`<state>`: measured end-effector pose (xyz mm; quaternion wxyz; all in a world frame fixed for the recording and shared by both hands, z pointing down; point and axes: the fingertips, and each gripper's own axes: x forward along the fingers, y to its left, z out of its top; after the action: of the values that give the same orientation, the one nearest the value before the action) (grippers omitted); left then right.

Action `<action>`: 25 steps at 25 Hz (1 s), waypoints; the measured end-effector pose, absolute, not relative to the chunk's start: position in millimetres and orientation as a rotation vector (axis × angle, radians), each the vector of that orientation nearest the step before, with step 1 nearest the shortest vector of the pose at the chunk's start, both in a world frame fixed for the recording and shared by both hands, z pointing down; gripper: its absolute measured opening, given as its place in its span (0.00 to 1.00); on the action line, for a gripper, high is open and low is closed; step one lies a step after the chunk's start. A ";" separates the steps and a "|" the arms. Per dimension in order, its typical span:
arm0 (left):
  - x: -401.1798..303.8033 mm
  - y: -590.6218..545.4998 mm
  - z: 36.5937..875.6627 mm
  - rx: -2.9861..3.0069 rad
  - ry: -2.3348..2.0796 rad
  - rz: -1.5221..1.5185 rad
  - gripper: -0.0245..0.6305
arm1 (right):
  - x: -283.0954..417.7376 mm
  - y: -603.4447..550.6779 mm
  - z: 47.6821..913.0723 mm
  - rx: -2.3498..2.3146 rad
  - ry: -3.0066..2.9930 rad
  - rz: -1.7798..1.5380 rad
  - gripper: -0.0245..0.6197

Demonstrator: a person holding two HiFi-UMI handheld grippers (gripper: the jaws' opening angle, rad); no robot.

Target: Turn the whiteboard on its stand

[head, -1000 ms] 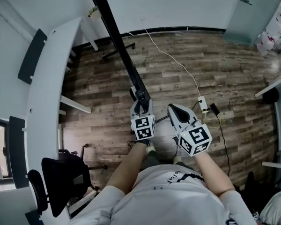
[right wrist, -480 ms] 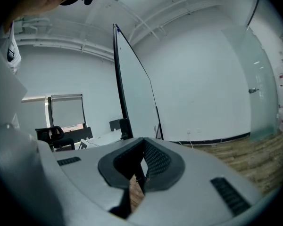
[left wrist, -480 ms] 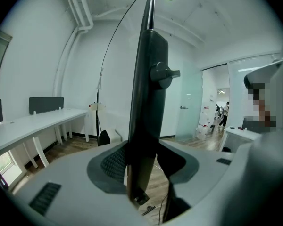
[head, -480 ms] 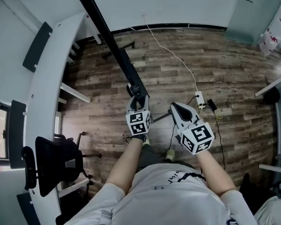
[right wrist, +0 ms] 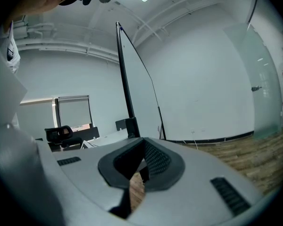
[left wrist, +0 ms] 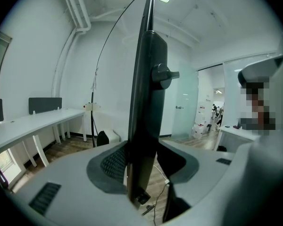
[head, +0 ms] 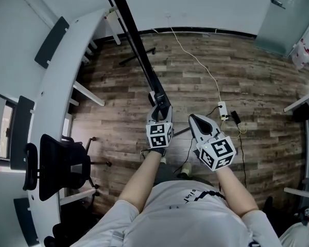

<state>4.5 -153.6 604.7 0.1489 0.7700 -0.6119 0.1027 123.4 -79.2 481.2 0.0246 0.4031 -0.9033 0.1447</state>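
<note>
From above in the head view, the whiteboard [head: 136, 45] shows edge-on as a long black bar running from the top toward me. My left gripper [head: 159, 115] is shut on its near end. In the left gripper view the black frame [left wrist: 146, 102] stands upright between the pads of the left gripper [left wrist: 141, 168], with a clamp knob [left wrist: 162, 74] higher up. My right gripper [head: 194, 120] hangs just right of the board, apart from it, shut and holding nothing. The right gripper view shows the white board face [right wrist: 137, 88] beyond the closed right gripper [right wrist: 139, 166].
A long white desk [head: 56, 86] curves along the left with a black office chair [head: 62, 163] beside it. A power strip [head: 222, 111] and cables lie on the wood floor to the right. A stand leg [head: 139, 55] reaches across the floor under the board. A glass door [head: 288, 19] is far right.
The board's near end and my left gripper on it have shifted slightly right and toward me in the head view. The right gripper has kept its place beside them.
</note>
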 end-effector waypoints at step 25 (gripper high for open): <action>12.4 -58.7 546.9 2.418 -1.450 0.239 0.30 | 90.6 -28.2 486.6 1.451 -2.707 0.485 0.06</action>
<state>12.4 -58.7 546.9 0.1552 0.8443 -0.5061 0.0834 90.6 -28.2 486.6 0.0161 0.4665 -0.8705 0.1560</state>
